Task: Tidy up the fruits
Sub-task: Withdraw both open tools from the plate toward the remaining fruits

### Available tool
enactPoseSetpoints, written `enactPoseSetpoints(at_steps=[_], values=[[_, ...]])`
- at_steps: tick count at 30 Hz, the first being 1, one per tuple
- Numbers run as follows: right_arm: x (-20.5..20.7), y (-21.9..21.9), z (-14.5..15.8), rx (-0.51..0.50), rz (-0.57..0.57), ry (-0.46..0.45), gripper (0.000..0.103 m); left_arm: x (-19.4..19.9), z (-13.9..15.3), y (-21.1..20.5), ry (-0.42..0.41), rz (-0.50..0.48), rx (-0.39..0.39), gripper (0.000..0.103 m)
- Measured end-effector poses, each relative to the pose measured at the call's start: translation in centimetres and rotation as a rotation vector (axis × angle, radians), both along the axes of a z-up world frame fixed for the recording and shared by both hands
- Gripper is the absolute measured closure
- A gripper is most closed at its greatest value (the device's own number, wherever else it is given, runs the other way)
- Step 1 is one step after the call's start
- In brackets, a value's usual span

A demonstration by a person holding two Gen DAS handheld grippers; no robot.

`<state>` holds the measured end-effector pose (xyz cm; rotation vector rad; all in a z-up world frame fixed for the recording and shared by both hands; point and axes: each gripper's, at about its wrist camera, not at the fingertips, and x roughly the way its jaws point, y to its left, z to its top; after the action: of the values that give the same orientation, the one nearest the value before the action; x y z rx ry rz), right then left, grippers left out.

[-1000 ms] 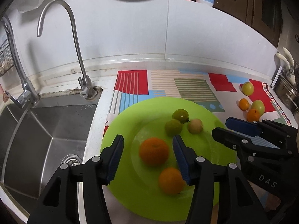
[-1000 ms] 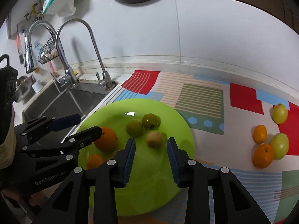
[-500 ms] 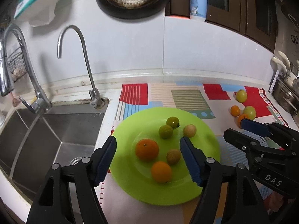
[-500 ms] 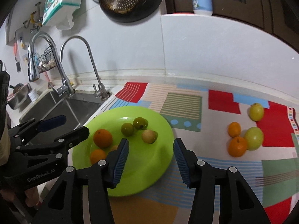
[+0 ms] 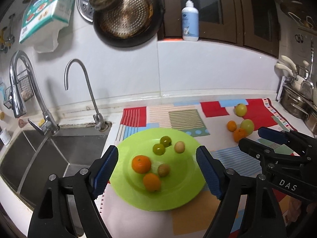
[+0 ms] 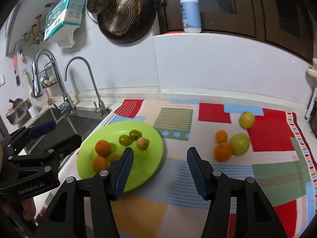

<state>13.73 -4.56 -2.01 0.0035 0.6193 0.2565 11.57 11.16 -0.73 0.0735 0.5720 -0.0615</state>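
Note:
A lime-green plate (image 5: 184, 178) holds two oranges (image 5: 141, 164), two small green fruits (image 5: 159, 149) and two beige fruits (image 5: 179, 147). My left gripper (image 5: 157, 152) hovers above and in front of the plate, its jaws opening with nothing between them. My right gripper (image 6: 160, 154) hangs over the plate's (image 6: 146, 158) right edge, its jaws also opening and empty. Two more oranges (image 6: 223, 151), a green fruit (image 6: 240, 143) and a yellow fruit (image 6: 247, 120) lie on the mat to the right. Each gripper shows in the other's view, the right gripper (image 5: 254, 137) and the left gripper (image 6: 63, 132).
A steel sink (image 5: 39, 154) with two faucets (image 5: 83, 91) lies left of the plate. The patterned mat (image 6: 218, 178) covers the counter. Pots and utensils (image 5: 297, 103) stand at the far right. Pans hang on the wall, and a soap bottle (image 5: 190, 25) stands on the ledge.
Both grippers have pulled back and up from the plate while their jaws widened. The orange no longer sits between the left fingers. A second beige fruit has come into view beside the oranges.

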Motion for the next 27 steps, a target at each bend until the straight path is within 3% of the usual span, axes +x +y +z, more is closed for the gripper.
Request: enactPoseSetpoints(at_steps=[11, 27], values=[[-2.3, -4.3, 1.8, -0.013, -0.053, -0.071, 0.036, -1.6, 1.5, -4.2, -0.073, -0.016, 0.013, 0.008], [-2.3, -11.1, 3.2, -0.059, -0.105, -0.121, 0.031, -0.7, 2.5, -10.7, -0.097, -0.065, 0.021, 0.005]])
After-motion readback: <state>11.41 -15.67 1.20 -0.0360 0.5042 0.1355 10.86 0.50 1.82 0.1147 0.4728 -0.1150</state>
